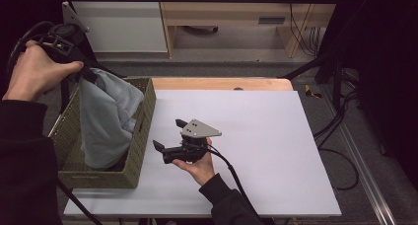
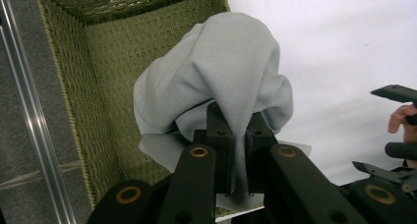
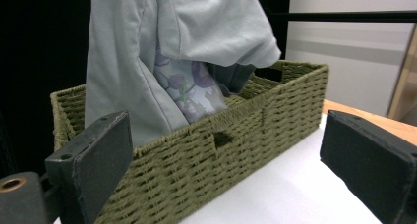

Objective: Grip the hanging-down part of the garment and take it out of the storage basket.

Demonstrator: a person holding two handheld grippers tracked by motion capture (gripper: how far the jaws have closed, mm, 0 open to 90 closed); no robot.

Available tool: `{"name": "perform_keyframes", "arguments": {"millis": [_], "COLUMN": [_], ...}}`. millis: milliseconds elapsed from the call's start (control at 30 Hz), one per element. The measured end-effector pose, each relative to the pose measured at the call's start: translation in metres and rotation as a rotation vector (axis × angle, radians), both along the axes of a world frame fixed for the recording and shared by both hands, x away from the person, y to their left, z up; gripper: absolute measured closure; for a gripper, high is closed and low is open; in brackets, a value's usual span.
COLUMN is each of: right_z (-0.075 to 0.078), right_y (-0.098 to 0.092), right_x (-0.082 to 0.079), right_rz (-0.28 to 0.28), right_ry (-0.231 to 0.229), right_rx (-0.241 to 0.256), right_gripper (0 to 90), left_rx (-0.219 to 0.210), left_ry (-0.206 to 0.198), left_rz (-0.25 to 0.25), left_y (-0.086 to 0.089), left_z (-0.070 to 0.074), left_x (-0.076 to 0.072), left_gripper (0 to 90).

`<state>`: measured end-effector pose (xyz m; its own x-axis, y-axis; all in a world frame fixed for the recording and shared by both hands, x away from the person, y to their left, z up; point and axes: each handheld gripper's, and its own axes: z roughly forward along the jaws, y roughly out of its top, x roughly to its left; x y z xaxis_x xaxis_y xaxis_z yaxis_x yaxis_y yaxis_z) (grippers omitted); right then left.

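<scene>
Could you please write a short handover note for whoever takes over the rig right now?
Left gripper: shut on the light grey garment, held high over the woven basket.
Right gripper: open, holding nothing, above the white table surface just right of the basket, jaws pointing toward it.
Garment: upper part lifted, lower end down inside the basket; a floral-print fabric shows behind it.
Done: garment gripped and partly raised.
Left: probably lift it fully out and lay it on the table; the right gripper could take a second hold.
</scene>
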<state>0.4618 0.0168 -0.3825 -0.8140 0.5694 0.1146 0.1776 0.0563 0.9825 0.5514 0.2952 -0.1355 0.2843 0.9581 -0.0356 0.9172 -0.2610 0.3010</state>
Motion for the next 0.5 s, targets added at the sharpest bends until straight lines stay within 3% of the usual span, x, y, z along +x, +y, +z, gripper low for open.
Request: {"name": "perform_keyframes", "arguments": {"millis": [133, 500], "right_z": [-0.003, -0.005], "right_y": [0.011, 0.057], "right_x": [0.005, 0.017], "right_rz": [0.025, 0.077], "right_ry": [0.010, 0.027], "right_rx": [0.007, -0.033], "right_gripper": [6.6, 7.7], "left_rx": [-0.001, -0.004], "left_ry": [0.003, 0.005], "left_rz": [0.003, 0.007], "left_y": [0.001, 0.004], "left_z": [0.000, -0.001], "left_x": [0.000, 0.001], "left_gripper": [84.6, 84.6]}}
